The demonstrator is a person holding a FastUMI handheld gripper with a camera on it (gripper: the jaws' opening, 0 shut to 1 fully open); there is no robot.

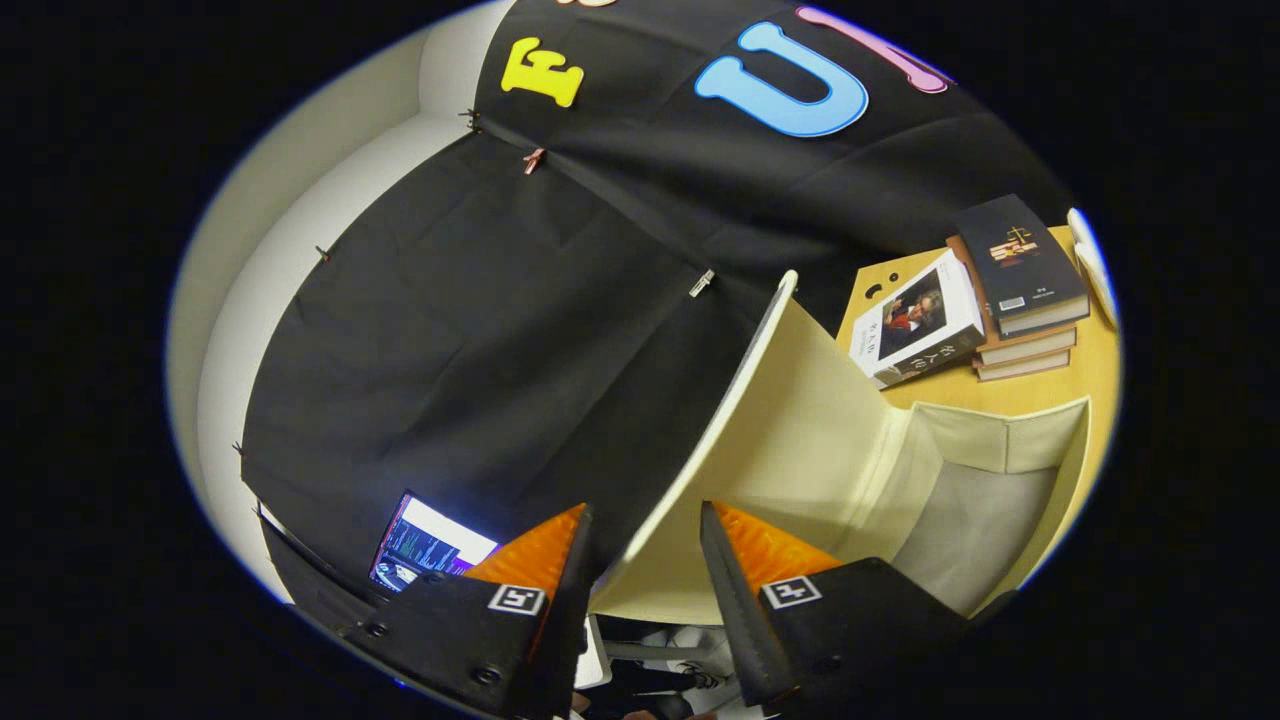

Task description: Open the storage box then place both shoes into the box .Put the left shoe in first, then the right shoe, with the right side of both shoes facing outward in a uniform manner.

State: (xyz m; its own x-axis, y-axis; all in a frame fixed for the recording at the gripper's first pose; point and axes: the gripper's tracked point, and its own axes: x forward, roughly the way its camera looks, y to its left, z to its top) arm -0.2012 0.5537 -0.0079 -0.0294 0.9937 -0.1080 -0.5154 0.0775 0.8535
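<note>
The gripper (640, 560) had its jaws apart, with the edge of the storage box's lid (770, 420) standing between them; whether either finger pressed on it could not be told. The lid was raised, tilted up from the cream storage box (1000, 440), whose grey inside lay open beside it on the wooden tabletop (1095, 375). Beyond the box stood a stack of books (1010, 290). Below the jaws, part of a white shoe (690, 665) showed.

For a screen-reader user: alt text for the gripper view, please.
The tool holds its two fingers apart on either side of the raised lid of a cream storage box, open and empty inside. Books are stacked on the wooden table beyond it.
</note>
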